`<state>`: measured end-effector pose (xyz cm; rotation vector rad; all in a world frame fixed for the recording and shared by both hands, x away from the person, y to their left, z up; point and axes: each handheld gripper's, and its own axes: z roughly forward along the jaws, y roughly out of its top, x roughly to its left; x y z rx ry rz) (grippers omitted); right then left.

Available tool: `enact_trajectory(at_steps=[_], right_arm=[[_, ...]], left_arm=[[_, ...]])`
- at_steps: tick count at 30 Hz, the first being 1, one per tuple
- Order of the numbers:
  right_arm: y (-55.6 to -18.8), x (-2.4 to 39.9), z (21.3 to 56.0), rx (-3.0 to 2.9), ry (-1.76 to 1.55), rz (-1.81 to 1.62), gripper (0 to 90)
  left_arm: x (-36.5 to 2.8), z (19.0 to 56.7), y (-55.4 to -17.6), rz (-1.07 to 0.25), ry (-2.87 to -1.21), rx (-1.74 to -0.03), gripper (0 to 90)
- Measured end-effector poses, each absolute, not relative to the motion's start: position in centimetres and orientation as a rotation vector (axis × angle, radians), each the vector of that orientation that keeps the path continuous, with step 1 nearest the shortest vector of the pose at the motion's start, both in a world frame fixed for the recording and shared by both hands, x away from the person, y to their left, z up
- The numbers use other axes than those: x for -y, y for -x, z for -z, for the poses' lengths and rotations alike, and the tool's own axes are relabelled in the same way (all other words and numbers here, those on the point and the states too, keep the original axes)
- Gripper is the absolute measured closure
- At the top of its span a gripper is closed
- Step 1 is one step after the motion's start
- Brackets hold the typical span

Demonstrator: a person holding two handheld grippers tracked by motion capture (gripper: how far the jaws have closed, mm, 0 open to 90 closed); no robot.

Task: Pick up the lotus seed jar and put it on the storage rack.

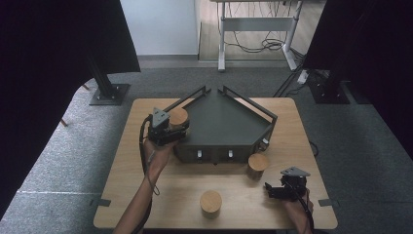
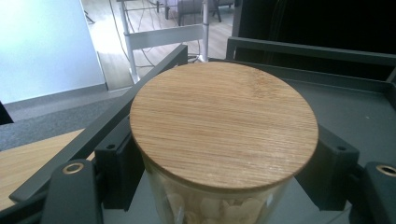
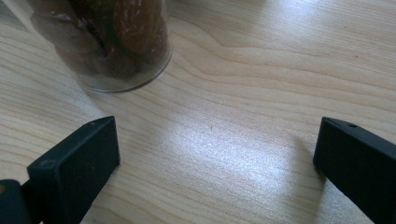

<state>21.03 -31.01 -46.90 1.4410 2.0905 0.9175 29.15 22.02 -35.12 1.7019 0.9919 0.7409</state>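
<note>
Jar (image 2: 219, 140) with a round bamboo lid sits clamped between the jaws of the left gripper (image 1: 171, 132), glass sides pressed by both black pads, pale contents visible beneath the lid. In the left gripper view, the jar is at the left edge of a dark grey tray (image 2: 355, 107), with the tray's rail running just behind and to the left of the jaws. The right gripper (image 1: 277, 190) rests low over the wooden surface (image 3: 243, 121), its jaws wide apart with nothing between them. Ahead of its left jaw stands a second glass jar (image 3: 112, 42) of brown dried fruit. A third lidded jar (image 1: 211, 203) stands on the surface, well off to the side of the right jaws.
</note>
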Motion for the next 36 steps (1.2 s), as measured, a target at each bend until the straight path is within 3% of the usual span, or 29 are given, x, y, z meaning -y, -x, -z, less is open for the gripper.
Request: enact_trajectory(at_steps=[36], right_arm=[[-21.0,31.0,46.9,-2.093,-1.438,-0.919,0.0]], left_arm=[[-20.3,36.4,-30.7,-0.751,-1.759,-1.012,24.9]])
